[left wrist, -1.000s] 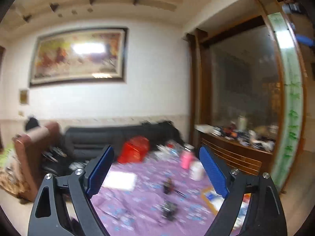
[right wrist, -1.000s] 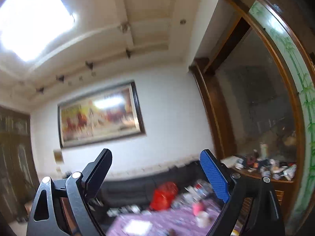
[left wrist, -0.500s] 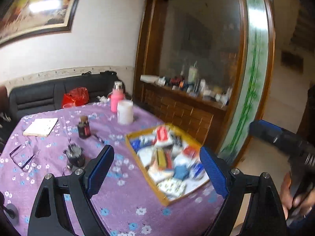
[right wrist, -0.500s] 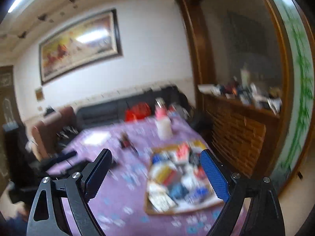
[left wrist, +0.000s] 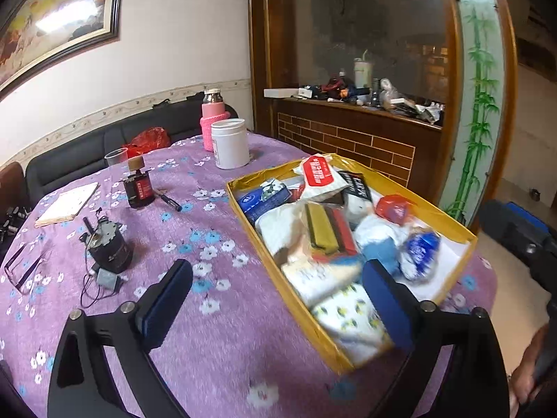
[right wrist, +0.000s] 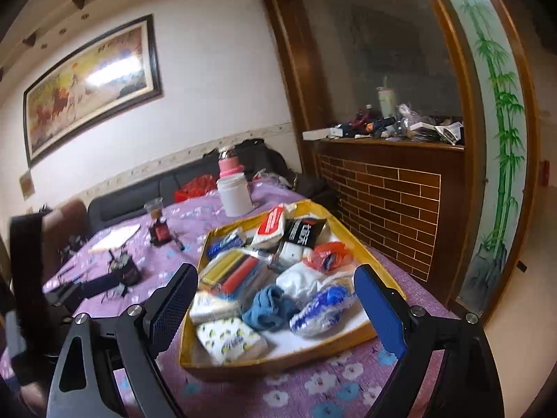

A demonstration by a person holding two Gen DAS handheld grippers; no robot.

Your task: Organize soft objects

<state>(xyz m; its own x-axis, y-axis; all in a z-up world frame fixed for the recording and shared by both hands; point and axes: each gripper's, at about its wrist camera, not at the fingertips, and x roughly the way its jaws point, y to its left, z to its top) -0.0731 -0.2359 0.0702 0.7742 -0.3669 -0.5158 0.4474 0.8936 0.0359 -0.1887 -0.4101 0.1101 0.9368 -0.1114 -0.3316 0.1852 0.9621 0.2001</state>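
Observation:
A yellow tray [left wrist: 240, 205] on the purple flowered tablecloth [left wrist: 209, 237] holds several soft things: tissue packs, a red-and-white wipes pack [left wrist: 318, 172], sponges [left wrist: 323, 228], a blue cloth [right wrist: 269, 304] and a lemon-print tissue pack [right wrist: 229, 339]. The tray also shows in the right wrist view [right wrist: 278, 360]. My left gripper [left wrist: 278, 299] is open and empty above the tray's near left edge. My right gripper [right wrist: 275, 299] is open and empty above the tray's near end.
A white jar [left wrist: 230, 143], a pink-sleeved bottle [left wrist: 213, 120], a small dark bottle [left wrist: 139, 188], a pen [left wrist: 170, 201], a dark pot with cables [left wrist: 109, 249], glasses [left wrist: 24, 264] and a notebook [left wrist: 66, 203] lie left of the tray. A brick-fronted counter [left wrist: 351, 142] stands behind.
Both grippers have swung down from facing the wall and ceiling to facing the table and have moved close over the tray. Both stay open.

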